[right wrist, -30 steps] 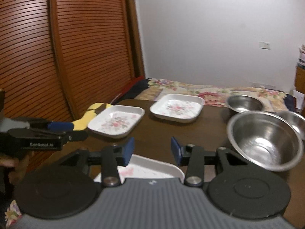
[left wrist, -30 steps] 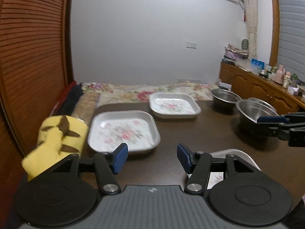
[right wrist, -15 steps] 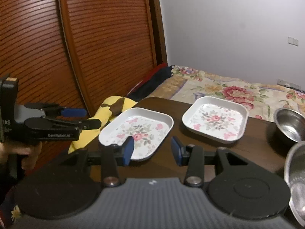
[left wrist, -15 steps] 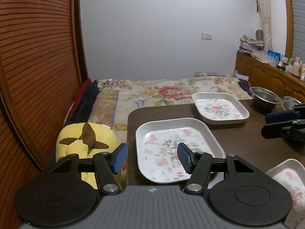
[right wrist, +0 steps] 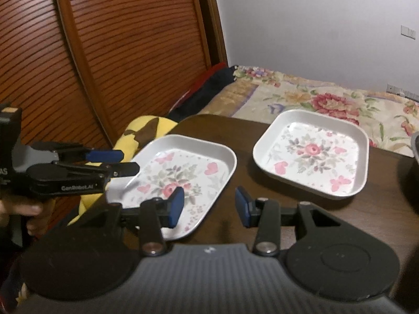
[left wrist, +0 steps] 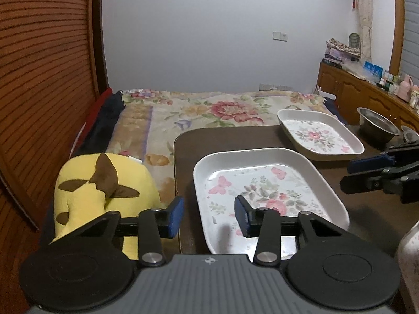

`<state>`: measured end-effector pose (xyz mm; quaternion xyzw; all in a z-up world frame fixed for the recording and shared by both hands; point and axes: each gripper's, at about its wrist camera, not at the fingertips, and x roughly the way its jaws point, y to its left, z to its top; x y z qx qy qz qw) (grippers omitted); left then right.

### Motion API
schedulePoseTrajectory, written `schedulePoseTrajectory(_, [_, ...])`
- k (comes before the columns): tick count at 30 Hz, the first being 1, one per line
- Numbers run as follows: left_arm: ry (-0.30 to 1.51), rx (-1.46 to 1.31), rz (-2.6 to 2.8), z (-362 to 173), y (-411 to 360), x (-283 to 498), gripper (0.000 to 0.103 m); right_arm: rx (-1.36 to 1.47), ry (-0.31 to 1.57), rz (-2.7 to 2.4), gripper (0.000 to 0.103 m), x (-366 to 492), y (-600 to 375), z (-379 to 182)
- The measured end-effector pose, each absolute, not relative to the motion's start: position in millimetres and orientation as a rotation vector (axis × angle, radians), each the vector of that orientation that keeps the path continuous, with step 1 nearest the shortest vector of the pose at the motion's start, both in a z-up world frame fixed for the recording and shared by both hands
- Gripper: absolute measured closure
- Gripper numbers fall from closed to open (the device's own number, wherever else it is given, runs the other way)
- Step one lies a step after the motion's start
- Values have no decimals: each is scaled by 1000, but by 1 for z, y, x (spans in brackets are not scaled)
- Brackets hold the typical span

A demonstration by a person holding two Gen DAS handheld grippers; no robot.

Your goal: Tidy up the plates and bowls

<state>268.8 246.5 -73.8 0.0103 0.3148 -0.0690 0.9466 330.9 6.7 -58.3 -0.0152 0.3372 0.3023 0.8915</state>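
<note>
Two white floral plates lie on the dark table. The near plate sits at the table's left end, the far plate behind it to the right. My left gripper hovers at the near plate's left rim. Its jaws are closing, with the rim between them and the pads not pressing. My right gripper stands open over the same plate's right front edge. A steel bowl stands far right.
A yellow plush leans beside the table's left edge. Beyond the table lies a bed with a floral blanket. Slatted wooden doors stand on the left. Another floral plate shows at the lower right, and a cluttered sideboard lines the right wall.
Both grippers swung left and lower, from the bowls' side to the near floral plate. The left jaws narrowed. The big steel bowls slid out of the right wrist view.
</note>
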Motion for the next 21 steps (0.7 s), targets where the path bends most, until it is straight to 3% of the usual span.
schedulePoseTrajectory(14, [664,-12,-165,-87,251,278,81,-51,772,631,66,350,19,-77])
schedulePoseTrajectory(21, [666,-24,-155,-87,252,278,88,-61,790,637,78,352,21,-79])
